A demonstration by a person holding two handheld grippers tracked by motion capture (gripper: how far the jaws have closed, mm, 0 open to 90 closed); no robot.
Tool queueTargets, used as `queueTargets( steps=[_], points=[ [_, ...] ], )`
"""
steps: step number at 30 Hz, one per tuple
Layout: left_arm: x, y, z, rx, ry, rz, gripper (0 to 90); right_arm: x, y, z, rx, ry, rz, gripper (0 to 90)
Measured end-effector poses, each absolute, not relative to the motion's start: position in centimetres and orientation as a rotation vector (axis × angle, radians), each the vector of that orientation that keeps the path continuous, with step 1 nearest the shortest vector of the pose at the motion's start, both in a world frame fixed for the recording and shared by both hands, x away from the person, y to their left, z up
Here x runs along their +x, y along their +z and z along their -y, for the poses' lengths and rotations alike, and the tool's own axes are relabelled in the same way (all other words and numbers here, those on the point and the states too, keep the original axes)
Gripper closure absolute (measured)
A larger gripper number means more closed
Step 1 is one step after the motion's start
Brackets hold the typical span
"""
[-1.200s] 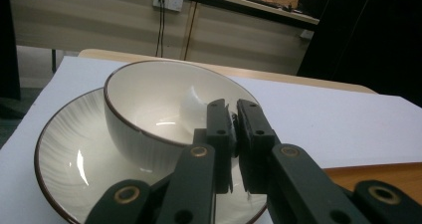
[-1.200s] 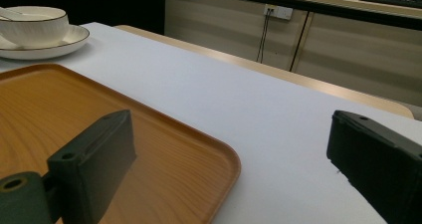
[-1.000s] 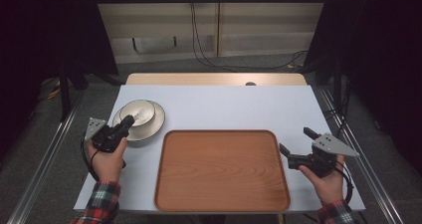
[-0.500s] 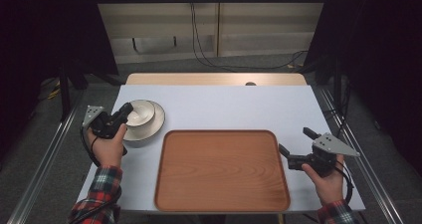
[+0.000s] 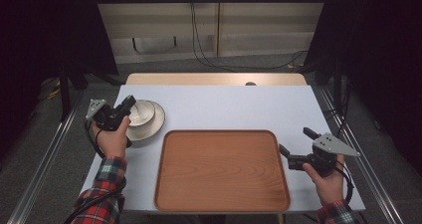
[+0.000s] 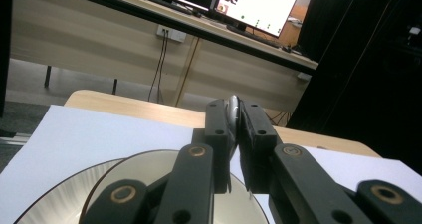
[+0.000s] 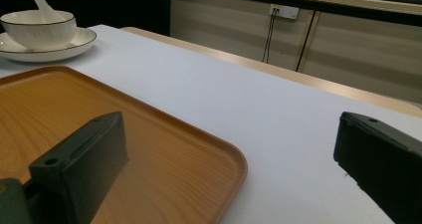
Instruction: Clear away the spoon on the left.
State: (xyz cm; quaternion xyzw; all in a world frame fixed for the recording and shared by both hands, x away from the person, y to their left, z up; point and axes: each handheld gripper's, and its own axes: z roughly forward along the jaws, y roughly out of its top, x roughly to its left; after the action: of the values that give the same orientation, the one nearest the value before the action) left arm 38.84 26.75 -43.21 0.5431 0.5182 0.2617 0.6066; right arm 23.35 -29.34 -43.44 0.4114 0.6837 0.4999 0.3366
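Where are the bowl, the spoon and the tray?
bowl (image 7: 39, 29), right gripper view, its outer wall
spoon (image 6: 232, 109), left gripper view, handle end between the left claw's pads
tray (image 5: 221, 169), high view, bare middle of its floor

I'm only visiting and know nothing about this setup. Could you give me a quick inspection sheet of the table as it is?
Surface: white table.
Job's things: bowl on plate; spoon handle pinched; wooden tray bare.
Clutter: nothing seen.
Grippers: left gripper shut on spoon above bowl; right gripper open beside tray.
Cables: wall cables hang behind; one trails from each gripper.
Surroundings: monitors on desk, dark curtains.
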Motion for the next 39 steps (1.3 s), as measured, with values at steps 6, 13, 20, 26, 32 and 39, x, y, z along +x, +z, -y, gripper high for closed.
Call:
queueTargets(
  steps=[6,13,20,26,32,39],
  points=[
    [39.6,-43.6,-26.6,1.225,0.597,-1.203,83.5,23.3,-43.4,29.3,1.069,1.307,-1.783,0.4],
    [40.4,-44.0,-26.2,1.196,0.609,-1.222,83.7,23.3,-43.4,29.4,1.069,1.31,-1.785,0.6],
    [40.7,-43.8,-26.0,1.199,0.592,-1.234,84.6,23.3,-43.4,29.4,1.065,1.307,-1.785,0.6],
    [40.4,-43.1,-26.0,1.191,0.578,-1.22,85.3,23.3,-43.4,29.5,1.058,1.309,-1.787,0.6],
    [40.0,-41.7,-26.2,1.204,0.554,-1.203,85.4,23.3,-43.4,29.4,1.056,1.309,-1.794,0.6],
    [39.7,-40.3,-26.2,1.214,0.53,-1.185,85.4,23.3,-43.4,29.4,1.058,1.311,-1.795,0.6]
  ],
)
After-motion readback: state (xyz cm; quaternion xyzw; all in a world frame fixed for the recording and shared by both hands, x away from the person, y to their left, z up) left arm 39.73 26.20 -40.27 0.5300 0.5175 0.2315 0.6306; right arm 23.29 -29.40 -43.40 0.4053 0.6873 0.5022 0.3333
